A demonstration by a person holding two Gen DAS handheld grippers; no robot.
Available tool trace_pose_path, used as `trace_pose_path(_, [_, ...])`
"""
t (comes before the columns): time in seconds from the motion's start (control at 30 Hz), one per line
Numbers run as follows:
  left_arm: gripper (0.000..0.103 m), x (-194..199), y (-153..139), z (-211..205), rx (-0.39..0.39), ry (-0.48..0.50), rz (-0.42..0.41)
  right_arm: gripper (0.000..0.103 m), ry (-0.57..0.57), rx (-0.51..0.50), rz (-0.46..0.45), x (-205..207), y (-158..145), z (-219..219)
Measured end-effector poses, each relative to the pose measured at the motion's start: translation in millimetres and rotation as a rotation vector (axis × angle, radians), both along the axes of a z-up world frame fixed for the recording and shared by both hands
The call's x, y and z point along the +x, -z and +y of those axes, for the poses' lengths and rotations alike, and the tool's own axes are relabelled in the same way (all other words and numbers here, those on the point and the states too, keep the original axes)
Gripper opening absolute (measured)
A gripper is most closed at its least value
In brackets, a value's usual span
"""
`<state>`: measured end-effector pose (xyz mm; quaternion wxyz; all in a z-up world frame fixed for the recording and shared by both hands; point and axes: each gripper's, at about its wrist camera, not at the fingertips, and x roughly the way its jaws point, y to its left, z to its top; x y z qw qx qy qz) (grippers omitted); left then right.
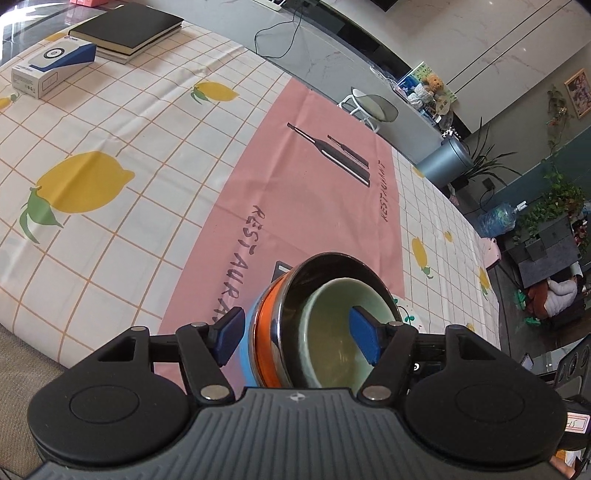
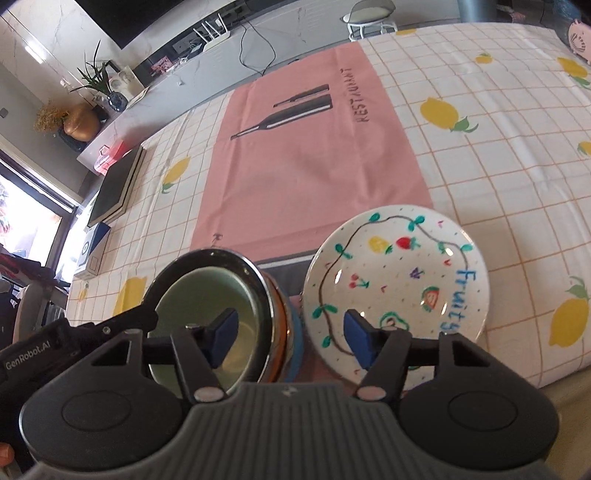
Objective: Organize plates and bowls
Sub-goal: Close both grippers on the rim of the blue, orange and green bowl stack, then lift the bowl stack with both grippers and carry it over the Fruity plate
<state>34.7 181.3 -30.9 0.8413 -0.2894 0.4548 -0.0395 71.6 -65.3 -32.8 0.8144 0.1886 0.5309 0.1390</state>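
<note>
**Both grippers low over the nested bowls, plate just beside**

Left gripper (image 1: 293,334) tilted steeply down over the stack of bowls (image 1: 280,321). Jaws spread wide and straddling the near wall of the stack: left pad (image 1: 229,338) outside beside the blue and orange rims, apart from them; right pad (image 1: 364,338) down inside the green bowl (image 1: 332,332). No squeeze on the wall visible, so counted as apart and holding nothing.

Right gripper (image 2: 291,339) likewise pitched down, jaws partly parted, nothing between the pads. Left fingertip (image 2: 221,332) in front of the green bowl's hollow, right fingertip (image 2: 360,341) in front of the fruit plate (image 2: 399,273); contact with either impossible to tell.

Seen only from the right wrist: whole painted plate, lying just beside the stack on the lemon-print cloth (image 2: 498,177) at the near edge of the pink mat (image 2: 314,166); also the other gripper's black body (image 2: 74,343) reaching to the bowls from the left. Seen only from the left wrist: black books (image 1: 127,31) and a white-and-blue box (image 1: 51,70) at the far corner of the surface, well apart from the bowls.
</note>
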Motion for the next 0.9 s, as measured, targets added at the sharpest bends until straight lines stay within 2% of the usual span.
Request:
trace_pose_path(0.13, [0.076,6,9,0,-0.001,0.005,0.027,0.044,-0.019,0.025,0.069,0,12,10])
trace_pose_path(0.27, [0.076,15,31,4,-0.056,0.015,0.085,0.042,-0.022,-0.026,0.065,-1,15,20])
trace_pose_path(0.37, [0.074,19,44,7,-0.055,0.007,0.138,0.042,-0.046,-0.061,0.033,-5,14,28])
trace_pose_path(0.47, [0.076,21,51,10,-0.037,-0.003,0.151,0.042,-0.068,-0.054,0.032,-6,15,35])
trace_pose_path(0.53, [0.078,22,56,14,-0.072,-0.008,0.147,0.042,-0.076,-0.056,0.028,-6,15,42])
trace_pose_path(0.67, [0.083,21,70,25,-0.172,-0.014,0.147,0.047,-0.073,-0.074,0.054,-2,23,55])
trace_pose_path(0.73, [0.081,18,73,31,-0.202,-0.021,0.133,0.057,-0.061,-0.054,0.066,-1,28,58])
trace_pose_path(0.9, [0.081,16,82,39,-0.306,-0.057,0.114,0.066,-0.019,0.021,0.106,5,40,56])
